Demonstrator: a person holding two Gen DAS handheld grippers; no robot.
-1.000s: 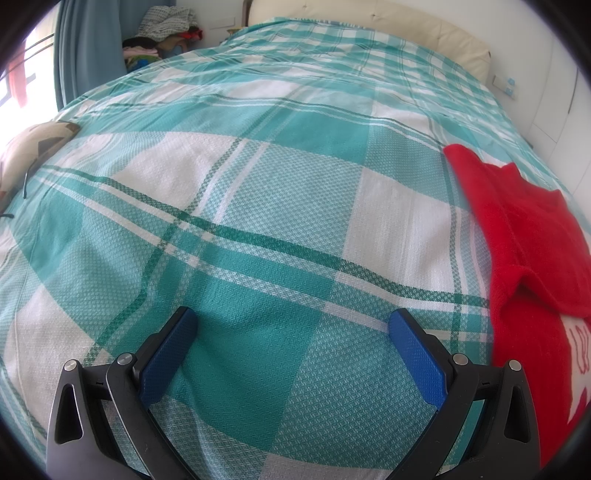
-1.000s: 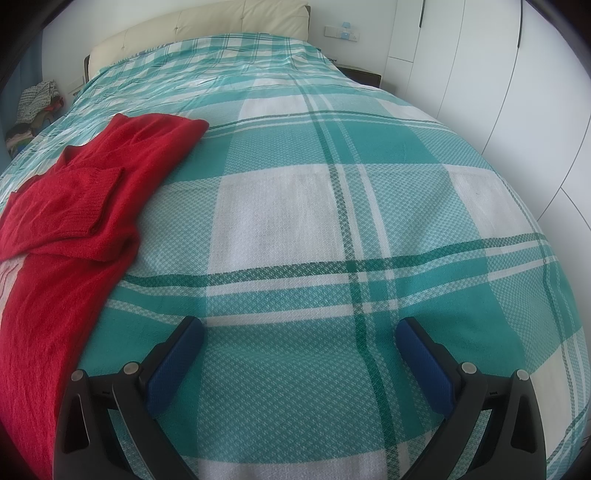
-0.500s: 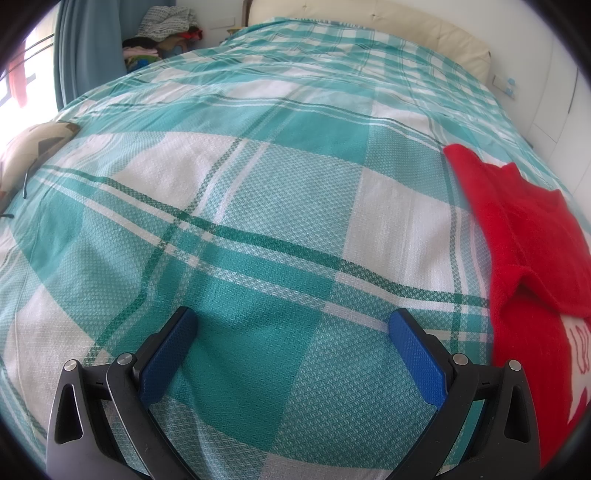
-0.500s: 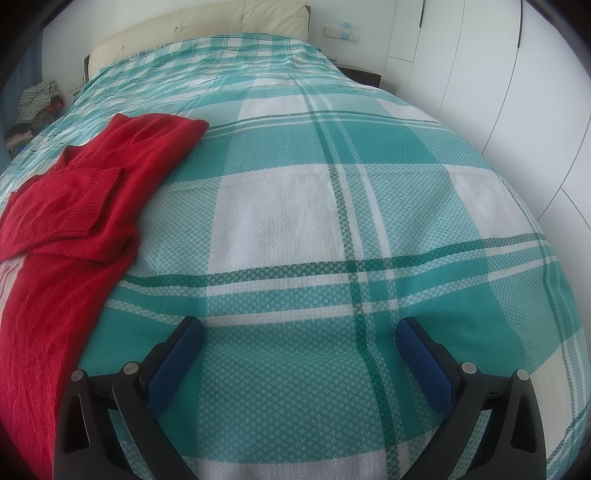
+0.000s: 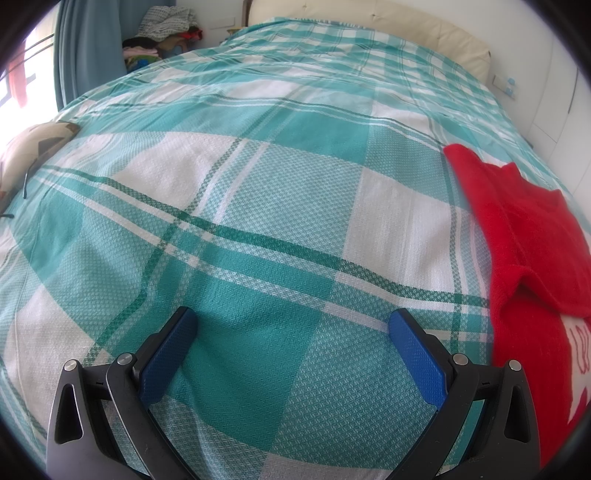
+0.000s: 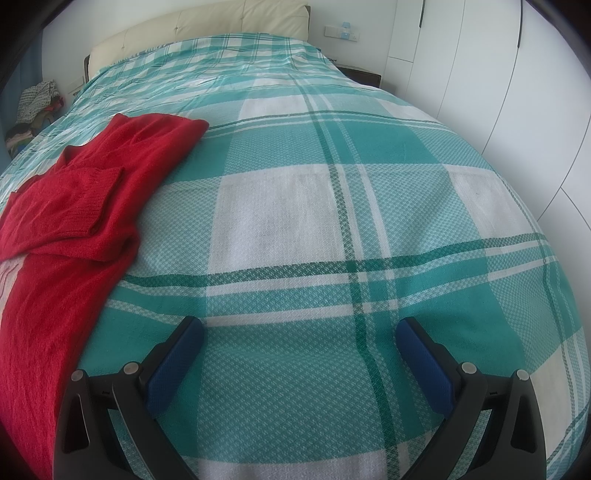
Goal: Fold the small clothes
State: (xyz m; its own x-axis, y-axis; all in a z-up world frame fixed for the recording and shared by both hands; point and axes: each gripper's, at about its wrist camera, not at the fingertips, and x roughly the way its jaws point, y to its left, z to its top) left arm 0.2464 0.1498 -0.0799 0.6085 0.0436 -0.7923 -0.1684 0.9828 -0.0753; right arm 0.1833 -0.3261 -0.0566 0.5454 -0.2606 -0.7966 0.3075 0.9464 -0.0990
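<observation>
A red knitted sweater (image 5: 524, 236) lies flat on the bed at the right edge of the left wrist view, one sleeve folded across its body. The same sweater (image 6: 74, 206) fills the left side of the right wrist view, its ribbed cuff lying on top. My left gripper (image 5: 291, 321) hovers open over bare bedspread, left of the sweater, nothing between its blue pads. My right gripper (image 6: 299, 328) is open too, over bare bedspread to the right of the sweater. Neither gripper touches the garment.
A teal and white checked bedspread (image 5: 258, 206) covers the whole bed. A cream headboard (image 6: 207, 26) stands at the far end. A pile of clothes (image 5: 162, 33) sits beside a blue curtain (image 5: 88, 48). White wardrobe doors (image 6: 517, 92) line the right side.
</observation>
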